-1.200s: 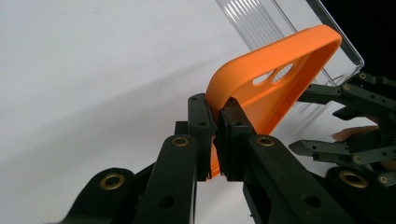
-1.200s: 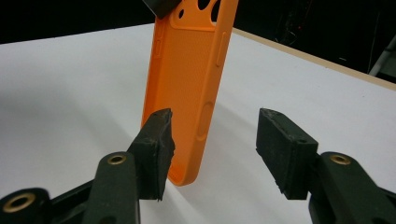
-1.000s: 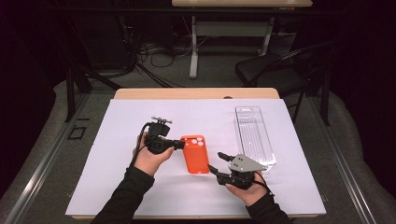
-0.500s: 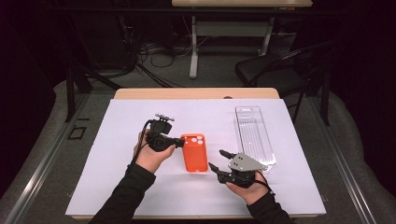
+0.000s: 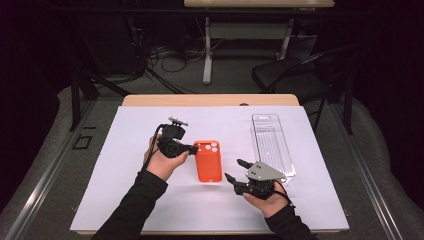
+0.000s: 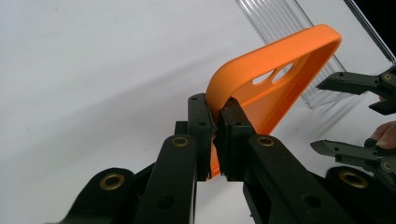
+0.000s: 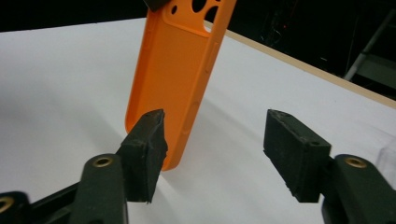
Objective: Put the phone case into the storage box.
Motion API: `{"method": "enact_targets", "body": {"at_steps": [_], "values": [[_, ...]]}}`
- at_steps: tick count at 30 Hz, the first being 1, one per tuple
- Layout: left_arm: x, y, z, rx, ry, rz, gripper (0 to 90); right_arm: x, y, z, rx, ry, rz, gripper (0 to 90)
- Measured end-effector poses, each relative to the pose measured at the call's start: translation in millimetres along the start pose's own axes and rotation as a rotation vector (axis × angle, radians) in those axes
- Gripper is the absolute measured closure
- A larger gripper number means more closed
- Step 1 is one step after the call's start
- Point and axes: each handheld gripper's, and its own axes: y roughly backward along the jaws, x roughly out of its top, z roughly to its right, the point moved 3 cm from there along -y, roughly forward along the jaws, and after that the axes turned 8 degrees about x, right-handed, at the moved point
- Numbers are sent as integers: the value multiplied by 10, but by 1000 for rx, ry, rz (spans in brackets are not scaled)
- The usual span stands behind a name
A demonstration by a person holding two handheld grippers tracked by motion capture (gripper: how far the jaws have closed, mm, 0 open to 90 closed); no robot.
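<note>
The orange phone case (image 6: 275, 79), probably light, bendy silicone, hangs tilted over the white surface (image 5: 125, 195), pinched at one rim by the left tongs (image 6: 215, 130), while the right tongs (image 7: 212, 154) have just been opening, gaping beside its far end: grip rims, not the floppy back.

orange phone case (image 7: 175, 79) at twelve o'clock, tilted over the white table cover (image 7: 60, 84). right gripper (image 7: 215, 154) with jaws just opened, wide apart; left jaw in front of the case's lower corner, contact unclear.
</note>
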Motion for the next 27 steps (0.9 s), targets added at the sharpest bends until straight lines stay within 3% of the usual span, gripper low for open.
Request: {"method": "enact_targets", "body": {"at_steps": [3, 9, 15, 27], "values": [[17, -10, 7, 2, 2, 0, 852, 2, 1, 28, -11, -36, -26, 322], [32, -37, 30, 3, -6, -9, 852, 36, -10, 25, -36, -28, -24, 223], [33, -47, 47, 1, -14, -19, 852, 95, -32, 23, -55, -19, -33, 192], [27, -39, 76, 5, -26, -28, 852, 213, -71, 73, -62, -49, -71, 40]]}}
